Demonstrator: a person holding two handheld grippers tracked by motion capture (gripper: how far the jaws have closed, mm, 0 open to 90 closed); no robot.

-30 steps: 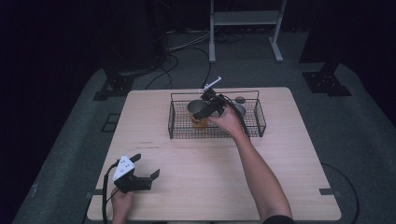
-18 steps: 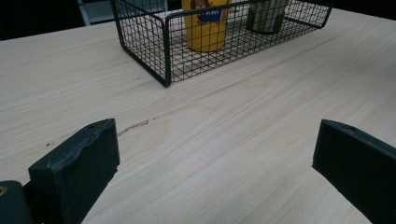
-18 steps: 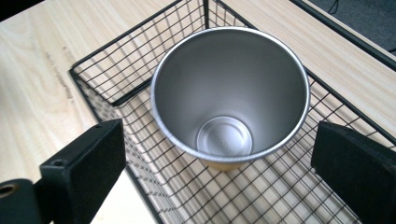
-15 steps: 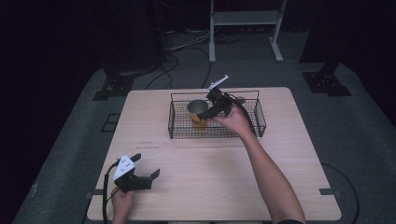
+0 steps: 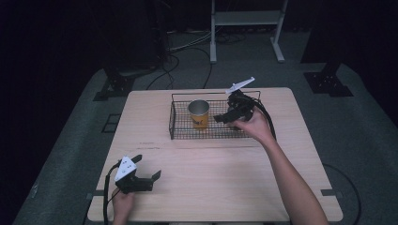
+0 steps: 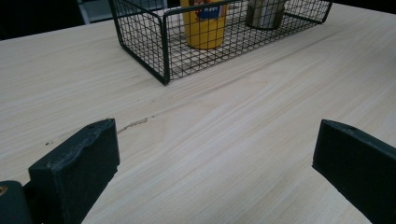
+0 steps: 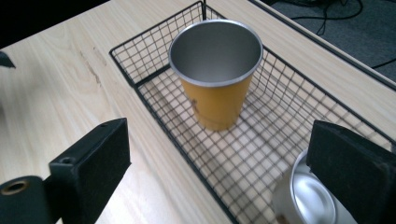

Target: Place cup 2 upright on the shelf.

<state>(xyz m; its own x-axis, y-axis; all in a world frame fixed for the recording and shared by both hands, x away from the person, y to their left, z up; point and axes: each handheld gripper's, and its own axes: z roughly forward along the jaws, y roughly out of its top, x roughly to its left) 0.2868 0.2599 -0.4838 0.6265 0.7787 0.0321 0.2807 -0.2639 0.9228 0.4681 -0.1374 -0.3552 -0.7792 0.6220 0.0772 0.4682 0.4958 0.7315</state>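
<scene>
While the yellow cup (image 7: pixel 217 79) stands upright in the wire basket (image 7: pixel 154 109), the right gripper (image 5: pixel 234 115), its empty jaws just closing somewhat, hangs released beside it; placing looks done. The left gripper (image 5: pixel 138 178) rests open.

Both forearms are bare, no sleeves. Each black gripper (image 5: pixel 138 177) carries a grey three-cornered plate, a black cable and blocky black jaws.
</scene>
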